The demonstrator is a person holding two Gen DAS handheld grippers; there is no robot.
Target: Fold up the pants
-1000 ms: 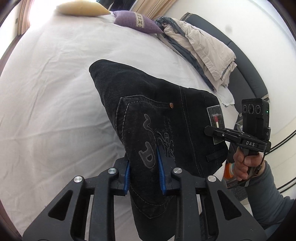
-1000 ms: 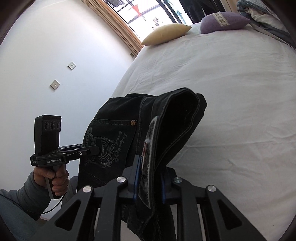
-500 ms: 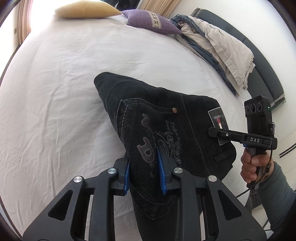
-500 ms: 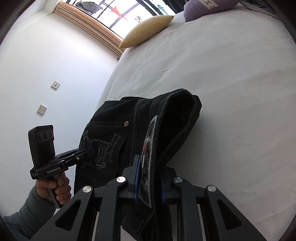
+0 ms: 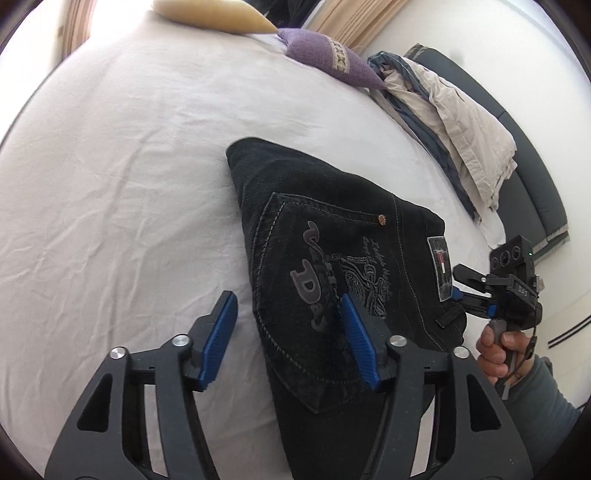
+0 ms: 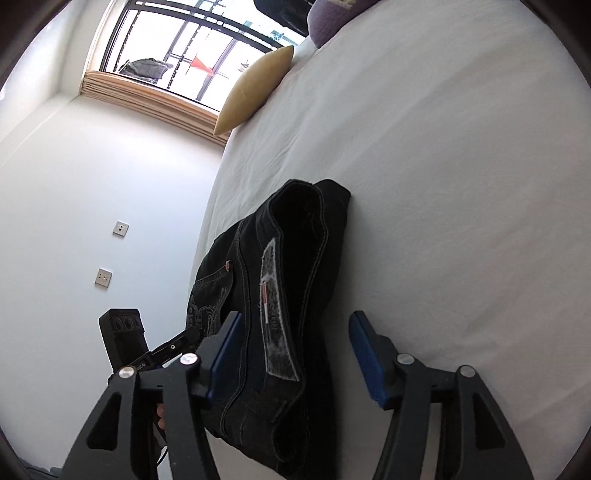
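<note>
The folded black jeans (image 5: 332,240) lie on the white bed sheet (image 5: 110,184), back pocket with grey embroidery facing up. My left gripper (image 5: 288,328) is low over their near edge and its jaws are opening. The blue pads (image 5: 221,332) stand apart; fabric lies between them, unpressed. In the right wrist view the jeans (image 6: 295,280) show their waistband patch. My right gripper (image 6: 295,350) straddles that waistband, its jaws opening too, and the right pad is clear of the cloth. The right gripper (image 5: 458,284) also appears at the jeans' far corner, held by a hand (image 5: 495,347).
A yellow pillow (image 5: 210,16) and a purple cushion (image 5: 328,61) lie at the bed's head. A heap of beige and grey-blue clothes (image 5: 454,122) sits along the right edge, beside a dark sofa (image 5: 532,166). A white wall with sockets (image 6: 120,229) lies past the bed's left side.
Both grippers came down with the jeans to the sheet. Their jaws, shut on the fabric before, now stand apart and have let the jeans go.
</note>
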